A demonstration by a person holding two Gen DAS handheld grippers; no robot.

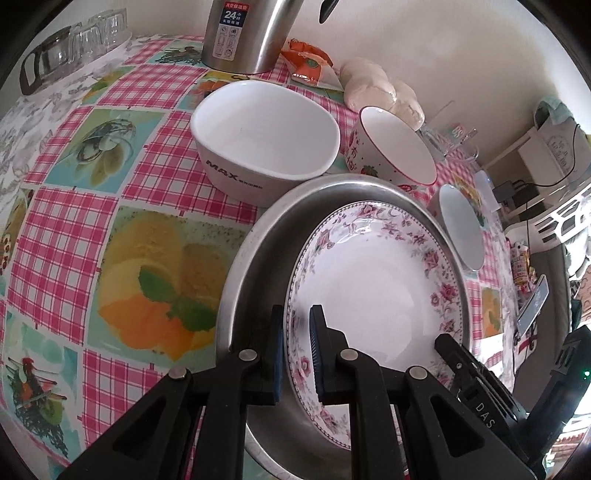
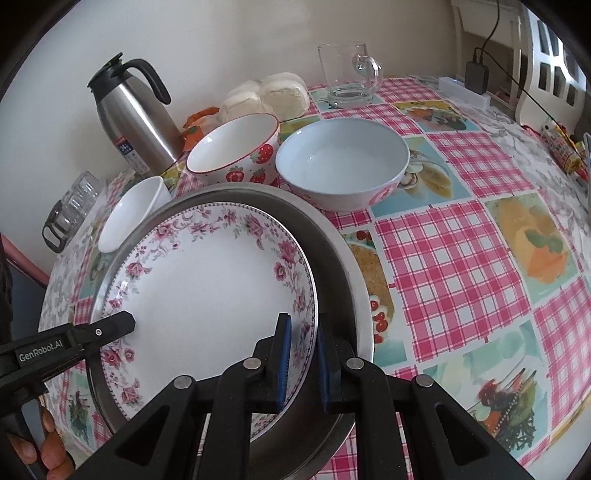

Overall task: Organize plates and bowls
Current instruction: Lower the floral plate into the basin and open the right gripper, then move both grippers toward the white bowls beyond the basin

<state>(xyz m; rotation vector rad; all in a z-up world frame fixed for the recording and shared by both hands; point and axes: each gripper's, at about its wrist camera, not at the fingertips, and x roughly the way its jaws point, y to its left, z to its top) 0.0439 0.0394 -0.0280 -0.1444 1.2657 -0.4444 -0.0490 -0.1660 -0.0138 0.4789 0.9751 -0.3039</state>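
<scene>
A floral-rimmed white plate (image 1: 373, 280) (image 2: 207, 280) sits inside a wide steel pan (image 1: 258, 258) (image 2: 332, 236) on the checked tablecloth. My left gripper (image 1: 297, 354) is shut on the plate's near-left rim, and it also shows in the right wrist view (image 2: 122, 325). My right gripper (image 2: 303, 365) is shut on the plate's right rim, and it also shows in the left wrist view (image 1: 454, 350). Behind the pan stand a white MAX bowl (image 1: 264, 140) (image 2: 129, 218), a strawberry bowl (image 1: 391, 151) (image 2: 236, 151) and a pale blue bowl (image 1: 461, 229) (image 2: 343, 166).
A steel thermos (image 1: 247, 33) (image 2: 133, 122), bagged buns (image 1: 384, 88) (image 2: 266, 96) and an orange packet (image 1: 310, 62) stand by the wall. A glass mug (image 2: 347, 74) is far right. Glass cups (image 1: 77, 44) (image 2: 70, 210) are far left.
</scene>
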